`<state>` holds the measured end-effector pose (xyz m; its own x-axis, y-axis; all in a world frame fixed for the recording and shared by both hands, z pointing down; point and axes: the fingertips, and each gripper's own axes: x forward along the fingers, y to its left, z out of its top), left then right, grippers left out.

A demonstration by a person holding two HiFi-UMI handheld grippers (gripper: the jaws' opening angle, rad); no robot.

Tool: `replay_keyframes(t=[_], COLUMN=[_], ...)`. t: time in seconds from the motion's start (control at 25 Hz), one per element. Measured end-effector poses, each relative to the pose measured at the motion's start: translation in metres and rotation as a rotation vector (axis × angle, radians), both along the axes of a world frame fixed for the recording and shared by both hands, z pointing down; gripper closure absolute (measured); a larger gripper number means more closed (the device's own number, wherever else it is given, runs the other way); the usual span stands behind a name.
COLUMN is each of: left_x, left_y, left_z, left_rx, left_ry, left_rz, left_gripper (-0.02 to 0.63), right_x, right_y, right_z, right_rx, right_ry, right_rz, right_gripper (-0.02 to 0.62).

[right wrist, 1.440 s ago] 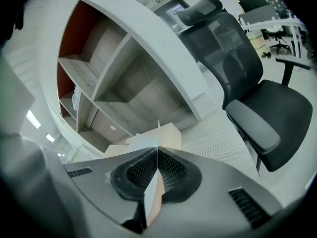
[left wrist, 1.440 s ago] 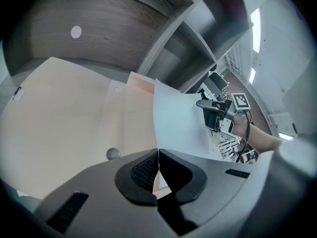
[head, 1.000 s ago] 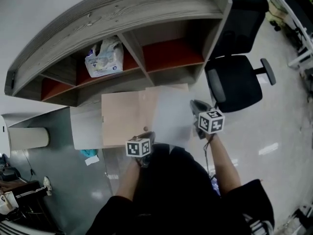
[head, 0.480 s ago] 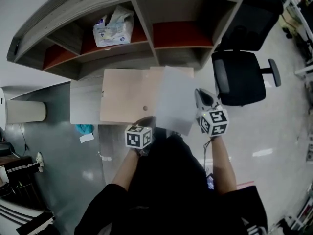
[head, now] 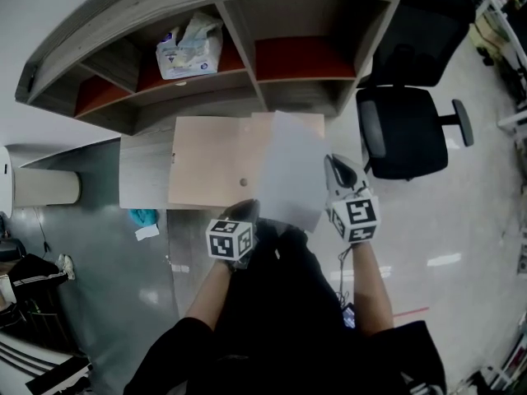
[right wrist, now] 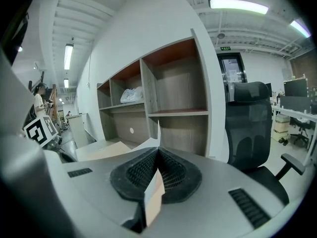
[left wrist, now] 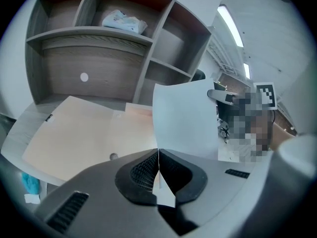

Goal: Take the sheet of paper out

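Note:
A white sheet of paper (head: pixel 290 171) hangs in the air over an open beige folder (head: pixel 210 171) that lies on the grey desk (head: pixel 142 179). My left gripper (head: pixel 244 211) is shut on the sheet's near lower corner. In the left gripper view the sheet (left wrist: pixel 185 118) rises upright from the closed left gripper (left wrist: pixel 158 153), with the folder (left wrist: pixel 84 133) beyond it. My right gripper (head: pixel 332 163) is shut on the sheet's right edge. In the right gripper view the paper's edge (right wrist: pixel 153 198) runs between the pads of the right gripper (right wrist: pixel 157 150).
A curved wooden shelf unit (head: pixel 247 72) stands behind the desk, with a white packet (head: pixel 191 48) in its upper left compartment. A black office chair (head: pixel 403 130) is at the right. A teal item (head: pixel 142 216) and a white scrap lie on the floor at left.
Both grippers have risen with the sheet pinched in them. The sheet has come up off the folder and stands more upright. The right gripper has rolled.

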<state>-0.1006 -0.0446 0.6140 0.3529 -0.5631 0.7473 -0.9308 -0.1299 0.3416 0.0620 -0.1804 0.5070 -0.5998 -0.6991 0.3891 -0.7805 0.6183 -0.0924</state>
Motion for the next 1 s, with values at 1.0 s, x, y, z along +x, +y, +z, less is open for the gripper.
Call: replay_keyframes(t=[1.0], left_x=[0.004], left_y=[0.043], left_z=[-0.038], left_rx=[0.105], left_ry=[0.095], left_rz=[0.072], left_gripper=[0.560], right_x=[-0.012], right_y=[0.073], right_z=[-0.056], right_rx=[0.092], right_ry=[0.119], right_rz=[0.090], right_gripper=[0.578])
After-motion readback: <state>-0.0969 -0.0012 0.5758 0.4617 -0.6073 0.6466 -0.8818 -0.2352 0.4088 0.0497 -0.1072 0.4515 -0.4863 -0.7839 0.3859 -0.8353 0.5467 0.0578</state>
